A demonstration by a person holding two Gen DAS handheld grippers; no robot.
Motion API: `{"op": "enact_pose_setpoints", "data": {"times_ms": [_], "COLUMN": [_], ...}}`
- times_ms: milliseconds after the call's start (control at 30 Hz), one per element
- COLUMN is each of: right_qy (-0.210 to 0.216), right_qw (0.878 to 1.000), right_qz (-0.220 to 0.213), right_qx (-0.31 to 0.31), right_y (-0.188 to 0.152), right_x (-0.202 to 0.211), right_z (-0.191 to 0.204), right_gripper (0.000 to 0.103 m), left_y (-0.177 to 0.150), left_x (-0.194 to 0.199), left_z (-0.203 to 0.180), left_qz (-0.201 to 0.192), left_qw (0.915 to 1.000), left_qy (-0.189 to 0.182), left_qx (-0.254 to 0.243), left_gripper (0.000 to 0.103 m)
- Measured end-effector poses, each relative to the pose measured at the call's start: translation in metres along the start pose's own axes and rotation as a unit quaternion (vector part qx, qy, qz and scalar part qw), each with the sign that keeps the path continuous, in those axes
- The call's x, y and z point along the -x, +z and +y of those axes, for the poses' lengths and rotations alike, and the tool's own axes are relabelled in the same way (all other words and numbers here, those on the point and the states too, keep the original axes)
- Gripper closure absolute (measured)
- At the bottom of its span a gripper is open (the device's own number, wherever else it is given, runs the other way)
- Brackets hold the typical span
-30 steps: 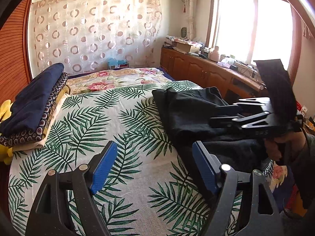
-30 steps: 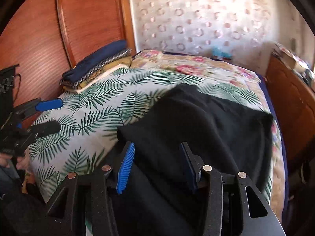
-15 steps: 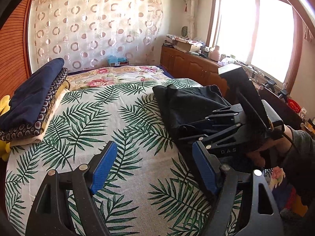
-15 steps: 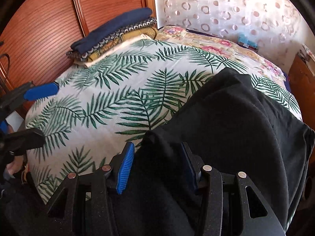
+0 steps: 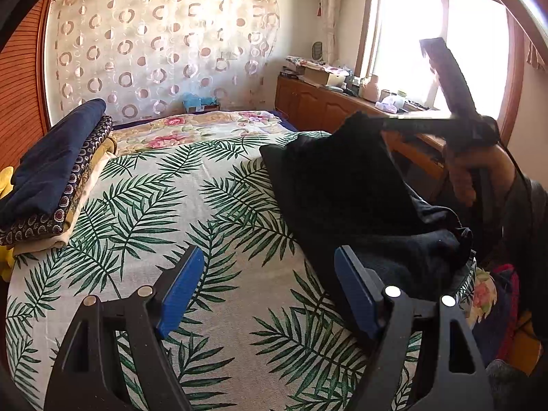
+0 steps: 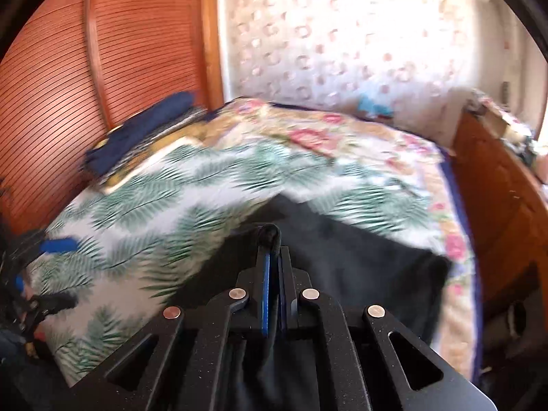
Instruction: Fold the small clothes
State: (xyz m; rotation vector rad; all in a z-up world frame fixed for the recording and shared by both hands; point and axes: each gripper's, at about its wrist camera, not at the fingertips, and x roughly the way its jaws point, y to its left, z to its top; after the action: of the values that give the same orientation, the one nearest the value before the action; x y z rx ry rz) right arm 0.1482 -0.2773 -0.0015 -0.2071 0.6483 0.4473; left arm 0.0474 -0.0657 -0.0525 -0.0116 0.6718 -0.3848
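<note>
A black garment [image 5: 342, 185] lies on the right side of the palm-leaf bedspread [image 5: 164, 205]. My right gripper [image 6: 272, 260] is shut on an edge of the black garment [image 6: 359, 267] and lifts it off the bed; in the left wrist view that gripper [image 5: 394, 120] holds the cloth's raised corner. My left gripper [image 5: 267, 287] is open and empty, low over the bedspread near the garment's front edge. It shows at the left edge of the right wrist view [image 6: 51, 267].
A stack of folded clothes [image 5: 51, 171] lies at the bed's left side against the wooden headboard [image 6: 102, 68]. A wooden cabinet [image 5: 325, 106] with clutter runs along the right under the window. A floral quilt [image 5: 198, 130] covers the far end of the bed.
My right gripper has shut on the black garment's edge and lifted it up and away from the bed. My left gripper has stayed open in about the same place.
</note>
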Motion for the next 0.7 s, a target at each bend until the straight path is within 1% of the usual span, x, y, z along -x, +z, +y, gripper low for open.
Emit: {"op": "enact_pose_setpoints", "data": {"times_ms": [67, 167, 267, 300, 400, 433, 467, 500, 533, 600, 633, 700], "right_qy": [-0.044, -0.109, -0.188, -0.200, -0.202, -0.201, -0.197, -0.190, -0.186, -0.164, -0.152, -0.137], "right_qw": [0.999, 0.994, 0.982, 0.979, 0.977, 0.977, 0.978, 0.979, 0.980, 0.985, 0.987, 0.989], "right_qz": [-0.008, -0.004, 0.009, 0.019, 0.032, 0.030, 0.030, 0.030, 0.027, 0.018, 0.016, 0.020], "right_qx": [0.003, -0.008, -0.020, -0.030, -0.062, -0.065, -0.065, -0.062, -0.060, -0.057, -0.056, -0.049], "right_y": [0.007, 0.015, 0.018, 0.018, 0.012, 0.010, 0.010, 0.007, 0.008, 0.000, -0.007, -0.024], "right_x": [-0.001, -0.010, -0.028, -0.035, -0.045, -0.045, -0.045, -0.043, -0.042, -0.028, -0.021, -0.003], "right_z": [-0.019, -0.049, -0.077, -0.085, -0.098, -0.096, -0.094, -0.090, -0.084, -0.071, -0.071, -0.059], "right_gripper": [0.100, 0.100, 0.100, 0.100, 0.099, 0.096, 0.088, 0.076, 0.074, 0.074, 0.074, 0.074], "left_y": [0.000, 0.000, 0.000, -0.001, -0.002, -0.002, -0.002, -0.002, -0.001, -0.001, -0.002, -0.004], "left_x": [0.000, -0.001, -0.003, -0.003, -0.005, -0.006, -0.007, -0.008, -0.010, -0.011, -0.011, -0.015], "left_z": [0.000, 0.000, -0.002, -0.002, -0.004, -0.005, -0.005, -0.006, -0.006, -0.008, -0.009, -0.013], "left_qz": [0.001, 0.002, 0.005, 0.006, 0.010, 0.011, 0.013, 0.014, 0.016, 0.015, 0.016, 0.024], "left_qw": [1.0000, 1.0000, 1.0000, 1.0000, 0.9999, 0.9999, 0.9999, 0.9998, 0.9998, 0.9998, 0.9997, 0.9995], "left_qy": [-0.002, -0.004, -0.005, -0.006, -0.008, -0.008, -0.009, -0.010, -0.011, -0.014, -0.018, -0.022], "left_qx": [0.002, 0.003, 0.002, 0.001, -0.002, -0.003, -0.003, -0.003, -0.003, -0.003, -0.003, -0.006], "left_gripper": [0.024, 0.024, 0.024, 0.024, 0.024, 0.024, 0.024, 0.024, 0.024, 0.024, 0.024, 0.024]}}
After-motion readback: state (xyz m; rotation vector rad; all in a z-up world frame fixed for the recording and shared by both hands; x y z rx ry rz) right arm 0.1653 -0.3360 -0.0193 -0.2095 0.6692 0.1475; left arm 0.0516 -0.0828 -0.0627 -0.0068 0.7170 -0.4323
